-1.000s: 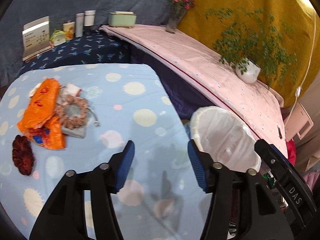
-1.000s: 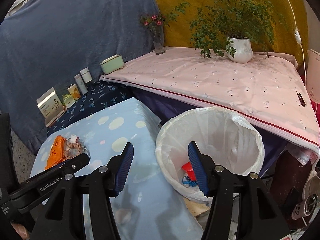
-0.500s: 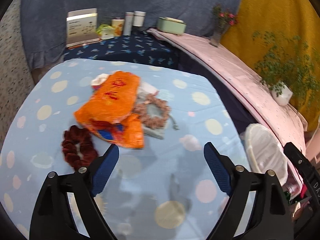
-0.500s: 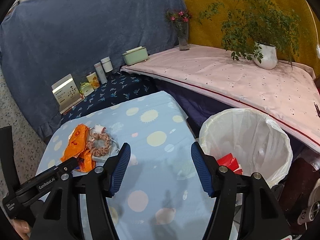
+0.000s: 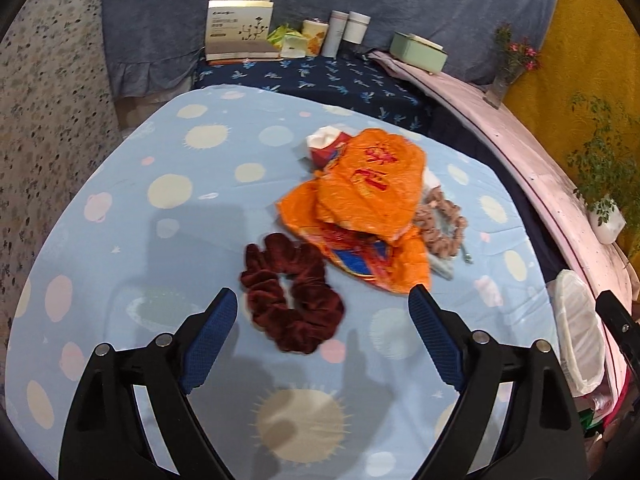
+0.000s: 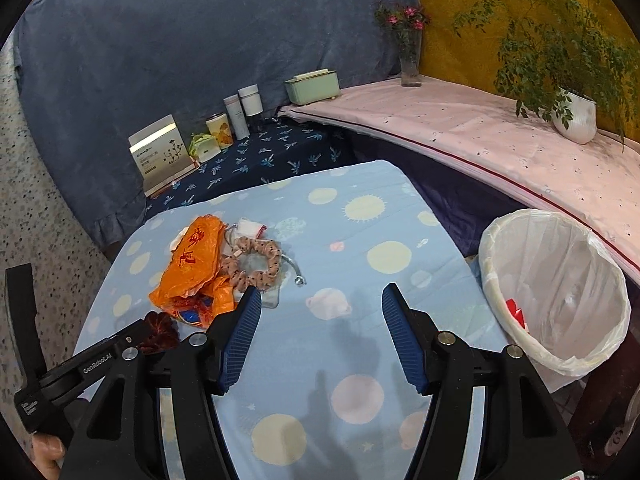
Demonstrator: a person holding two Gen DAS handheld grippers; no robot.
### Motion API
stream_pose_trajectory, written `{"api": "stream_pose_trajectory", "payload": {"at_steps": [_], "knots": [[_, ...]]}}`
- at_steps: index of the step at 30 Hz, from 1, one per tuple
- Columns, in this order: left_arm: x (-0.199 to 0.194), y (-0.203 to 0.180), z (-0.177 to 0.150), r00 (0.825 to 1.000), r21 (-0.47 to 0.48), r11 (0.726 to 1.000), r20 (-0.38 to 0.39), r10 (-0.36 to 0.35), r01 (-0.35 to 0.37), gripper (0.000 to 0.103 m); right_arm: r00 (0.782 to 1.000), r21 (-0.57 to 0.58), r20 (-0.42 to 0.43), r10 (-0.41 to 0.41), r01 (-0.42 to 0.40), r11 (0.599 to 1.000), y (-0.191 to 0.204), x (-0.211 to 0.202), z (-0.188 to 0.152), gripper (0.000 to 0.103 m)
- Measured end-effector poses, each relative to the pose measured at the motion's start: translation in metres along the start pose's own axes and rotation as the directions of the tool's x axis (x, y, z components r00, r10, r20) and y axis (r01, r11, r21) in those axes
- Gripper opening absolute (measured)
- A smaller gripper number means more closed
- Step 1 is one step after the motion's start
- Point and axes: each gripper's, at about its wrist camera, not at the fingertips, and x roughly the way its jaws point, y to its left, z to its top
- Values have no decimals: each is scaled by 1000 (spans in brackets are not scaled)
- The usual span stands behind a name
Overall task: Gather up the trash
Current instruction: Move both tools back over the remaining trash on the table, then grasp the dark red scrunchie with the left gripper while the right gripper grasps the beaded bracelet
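Note:
A crumpled orange wrapper [image 5: 368, 200] [image 6: 192, 264] lies on the blue dotted table [image 5: 180, 208] [image 6: 360, 232]. A dark red scrunchie [image 5: 292, 300] [image 6: 158, 330] sits just in front of it, and a tan dotted scrunchie [image 5: 440, 224] [image 6: 252, 264] lies beside it on a clear pouch. White crumpled paper [image 5: 324, 140] [image 6: 250, 227] peeks out behind. My left gripper [image 5: 322, 320] is open, hovering just before the red scrunchie with nothing between its fingers. My right gripper [image 6: 320, 328] is open and empty, over bare cloth right of the pile. A white-lined trash bin [image 6: 556, 292] [image 5: 580, 332] stands at the table's right.
Behind the table, a dark blue shelf [image 5: 320, 76] carries a white box [image 5: 240, 28], small cans and bottles [image 5: 344, 32] and a mint green box [image 5: 418, 50]. A pink covered ledge [image 6: 480, 136] holds a flower vase [image 6: 410, 52] and a potted plant [image 6: 572, 112].
Both grippers swung left from the bin toward the trash pile. The left gripper's jaws widened and the red scrunchie now lies just ahead of them. The right jaws widened slightly.

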Motion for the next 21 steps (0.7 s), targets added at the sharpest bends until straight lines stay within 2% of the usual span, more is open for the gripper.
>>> {"api": "stream_pose_trajectory", "payload": {"at_steps": [2,10,19,21], "knots": [[5,8,-1,1000,-10,1000,-12,8,-9,87,1000,-6,-9,10,-11,1000,9,6,-2,61],[27,35,-5,998,-33,999,-56,36,-38,88,998,-35,-47,32,-33,999,41,28,-9,61],[46,43,-8,996,-47,999,-88,22,-26,88,996,-59,-85,32,-38,998,60,51,-15,61],[50,42,-8,995,-39,999,-95,7,-11,85,995,-62,-91,32,-37,997,62,56,-16,61]]}}
